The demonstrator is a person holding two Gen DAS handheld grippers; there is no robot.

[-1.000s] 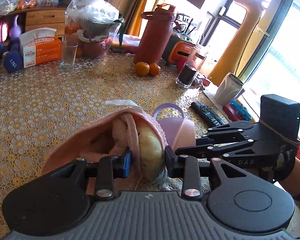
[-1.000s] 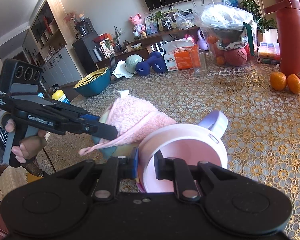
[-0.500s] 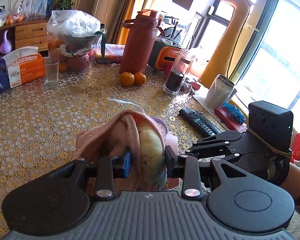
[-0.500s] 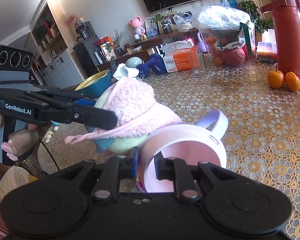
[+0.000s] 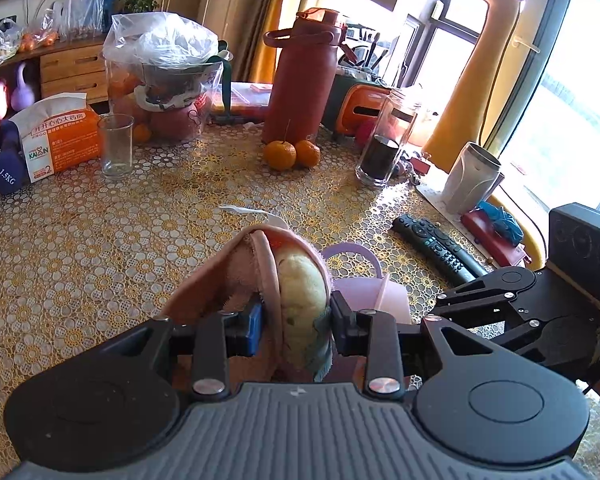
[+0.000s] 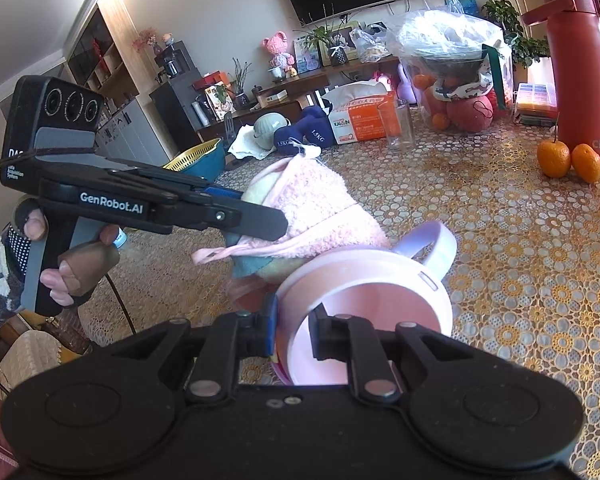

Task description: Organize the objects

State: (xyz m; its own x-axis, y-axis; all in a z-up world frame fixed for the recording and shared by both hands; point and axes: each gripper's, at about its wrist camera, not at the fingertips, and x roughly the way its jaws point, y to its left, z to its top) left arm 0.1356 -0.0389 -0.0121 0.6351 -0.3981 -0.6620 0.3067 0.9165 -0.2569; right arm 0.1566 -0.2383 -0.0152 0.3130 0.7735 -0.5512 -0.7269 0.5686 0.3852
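My left gripper [image 5: 296, 316] is shut on a pink fluffy plush toy [image 5: 260, 276] with a cream-yellow body and holds it up off the table. The toy also shows in the right wrist view [image 6: 312, 204], hanging just left of and above a pink cup [image 6: 364, 292] with a lilac handle. My right gripper [image 6: 294, 330] is shut on the near rim of the cup, one finger inside and one outside. In the left wrist view the cup [image 5: 374, 290] stands right behind the toy, with the right gripper's body at the right edge.
On the lace-covered table [image 5: 80, 248] stand a drinking glass [image 5: 116, 146], an orange tissue pack [image 5: 60, 136], a bagged fruit bowl [image 5: 164, 80], a red flask [image 5: 304, 80], two oranges [image 5: 292, 154], a dark jar [image 5: 384, 144], a remote [image 5: 436, 244] and a white tumbler [image 5: 472, 178].
My left gripper has lifted the plush toy off the table and brought it closer to the cup. The right gripper has kept its hold on the cup rim.
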